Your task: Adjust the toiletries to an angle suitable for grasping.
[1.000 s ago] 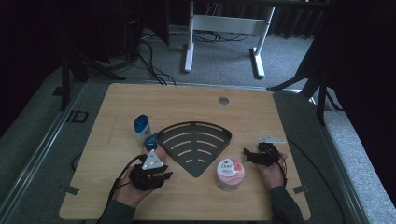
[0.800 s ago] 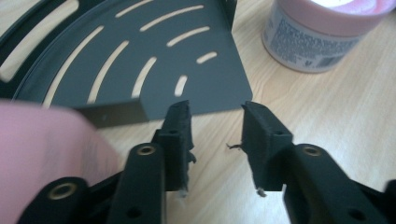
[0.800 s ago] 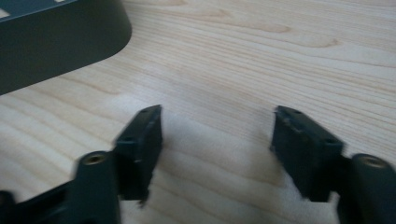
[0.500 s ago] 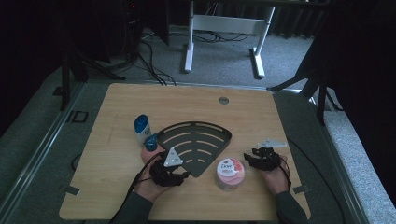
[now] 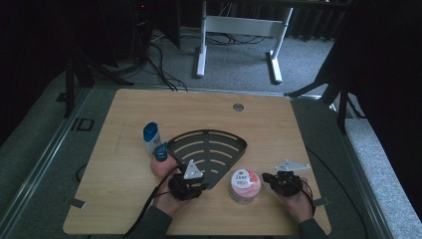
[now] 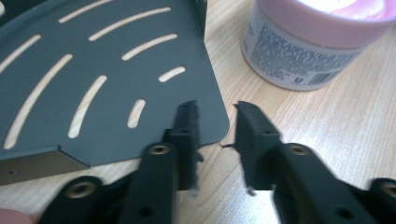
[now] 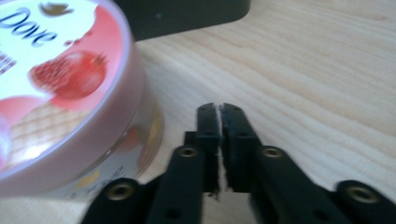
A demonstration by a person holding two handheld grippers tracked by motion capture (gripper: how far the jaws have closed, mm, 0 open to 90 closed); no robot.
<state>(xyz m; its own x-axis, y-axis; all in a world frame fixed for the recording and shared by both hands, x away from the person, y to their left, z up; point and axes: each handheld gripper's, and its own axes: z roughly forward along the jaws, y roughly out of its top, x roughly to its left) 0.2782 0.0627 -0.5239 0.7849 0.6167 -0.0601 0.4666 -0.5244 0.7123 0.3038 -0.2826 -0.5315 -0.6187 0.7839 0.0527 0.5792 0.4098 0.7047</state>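
Observation:
A black fan-shaped slotted shelf point(image 5: 209, 149) lies flat in the middle of the wooden table. In the left gripper view my left gripper point(image 6: 215, 122) is open, with the shelf's near pointed corner point(image 6: 219, 126) between its jaws; the left jaw lies over the shelf point(image 6: 93, 84). From above, the left gripper point(image 5: 200, 186) sits at that corner. A pink Dove jar point(image 5: 245, 185) stands just right of it point(image 6: 317, 42). My right gripper point(image 5: 272, 178) rests right of the jar point(image 7: 60, 93), shut point(image 7: 218, 112) on nothing.
A white bottle with a blue cap point(image 5: 151, 138) stands left of the shelf, and a pink item with a blue cap point(image 5: 161, 160) sits beside it, close to my left hand. The table's far half point(image 5: 209, 109) is bare wood. The shelf's edge point(image 7: 187, 14) lies ahead of the right gripper.
My left gripper has moved right, from beside the bottles to the shelf's near corner. The right gripper has drifted a little toward the table's front edge.

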